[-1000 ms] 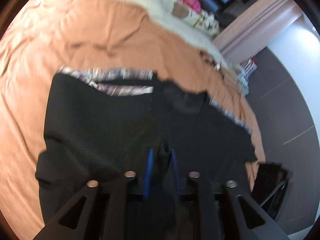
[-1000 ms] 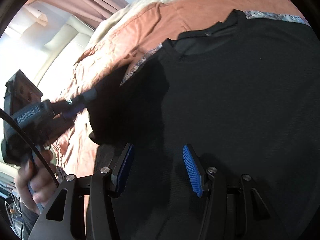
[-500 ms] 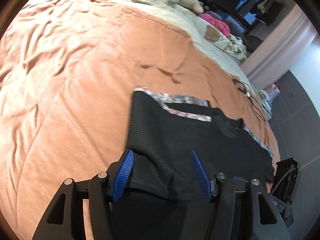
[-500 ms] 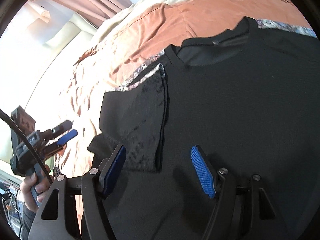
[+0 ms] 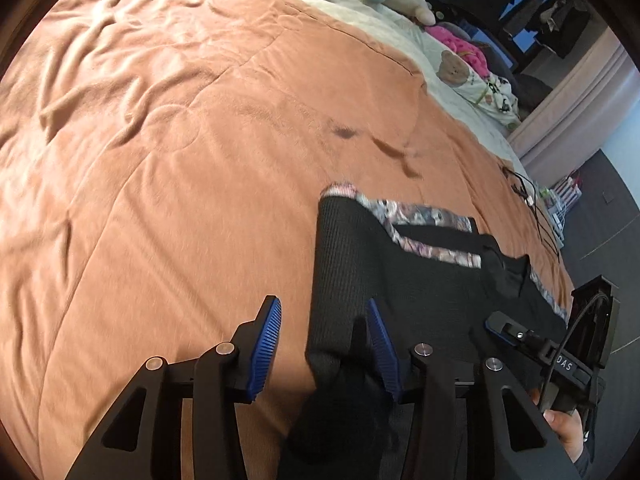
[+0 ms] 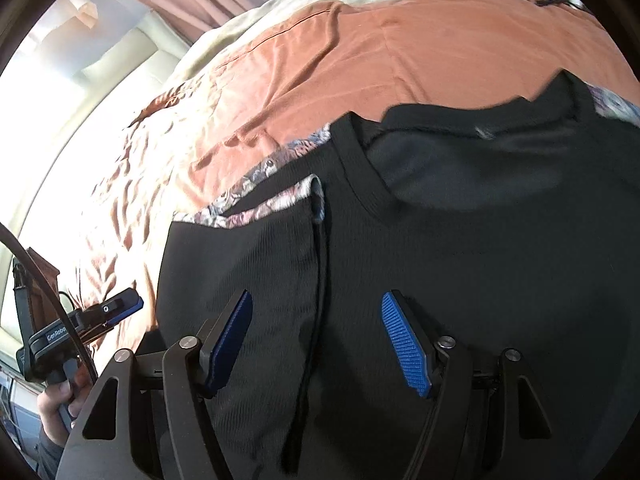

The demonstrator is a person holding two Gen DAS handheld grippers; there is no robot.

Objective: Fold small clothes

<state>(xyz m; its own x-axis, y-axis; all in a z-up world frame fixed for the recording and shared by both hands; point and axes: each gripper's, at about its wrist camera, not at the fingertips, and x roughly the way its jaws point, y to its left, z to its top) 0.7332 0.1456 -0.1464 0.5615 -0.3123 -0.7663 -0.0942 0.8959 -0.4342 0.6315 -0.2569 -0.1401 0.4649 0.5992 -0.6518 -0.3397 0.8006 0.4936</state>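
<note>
Each gripper was matte black, with angular fingers pierced by triangular cut-outs and fastened with round silver screws. Ribbed blue pads [image 5: 264, 346] lined the fingers of the left gripper [image 5: 324, 344]; the right gripper [image 6: 316, 340] matched it. Beside the right gripper's left finger, the other handle [image 6: 48, 344] bore white lettering and a black cable [image 6: 44, 276].

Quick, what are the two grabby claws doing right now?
Left gripper: open, closing, pinching nothing; black top's edge between its jaws.
Right gripper: open, closing, above the top.
</note>
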